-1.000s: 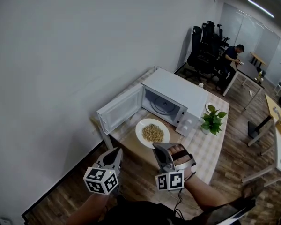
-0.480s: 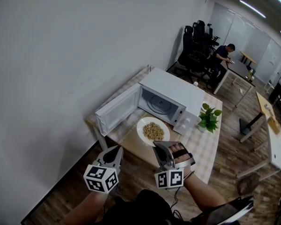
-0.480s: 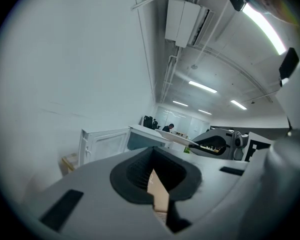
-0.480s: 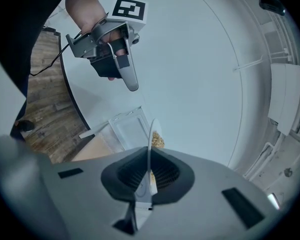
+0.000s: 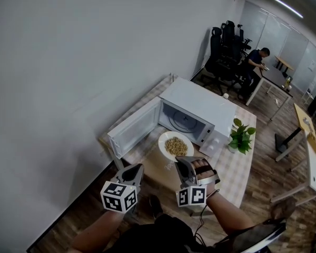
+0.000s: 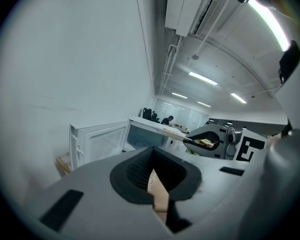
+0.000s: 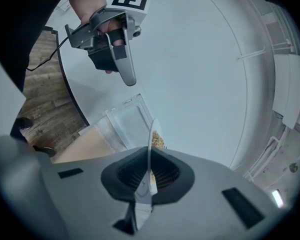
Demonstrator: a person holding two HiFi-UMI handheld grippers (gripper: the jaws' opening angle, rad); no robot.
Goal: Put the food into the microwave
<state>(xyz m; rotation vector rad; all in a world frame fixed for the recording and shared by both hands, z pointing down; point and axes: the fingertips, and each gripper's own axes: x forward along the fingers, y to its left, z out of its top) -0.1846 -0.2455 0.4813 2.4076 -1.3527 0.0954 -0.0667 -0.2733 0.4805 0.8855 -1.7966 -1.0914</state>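
A white plate (image 5: 175,145) of brownish food (image 5: 175,147) hangs just in front of the open white microwave (image 5: 200,107), whose door (image 5: 134,133) swings out to the left. My right gripper (image 5: 176,163) is shut on the plate's near rim; in the right gripper view the rim (image 7: 150,139) runs edge-on between the jaws of the right gripper (image 7: 150,176), with food (image 7: 158,142) beyond. My left gripper (image 5: 139,166) hovers left of the plate, shut and holding nothing. The left gripper view shows the left gripper (image 6: 157,184), the microwave (image 6: 145,134) and the plate (image 6: 180,133).
The microwave stands on a table with a checked cloth (image 5: 229,167), with a wooden board (image 5: 155,165) under the plate. A potted plant (image 5: 241,137) sits right of the microwave. A white wall runs along the left. A person (image 5: 255,62) sits at a far desk by office chairs (image 5: 226,41).
The plate has edged a little closer to the microwave opening in my right gripper. My left gripper has drifted slightly right alongside it.
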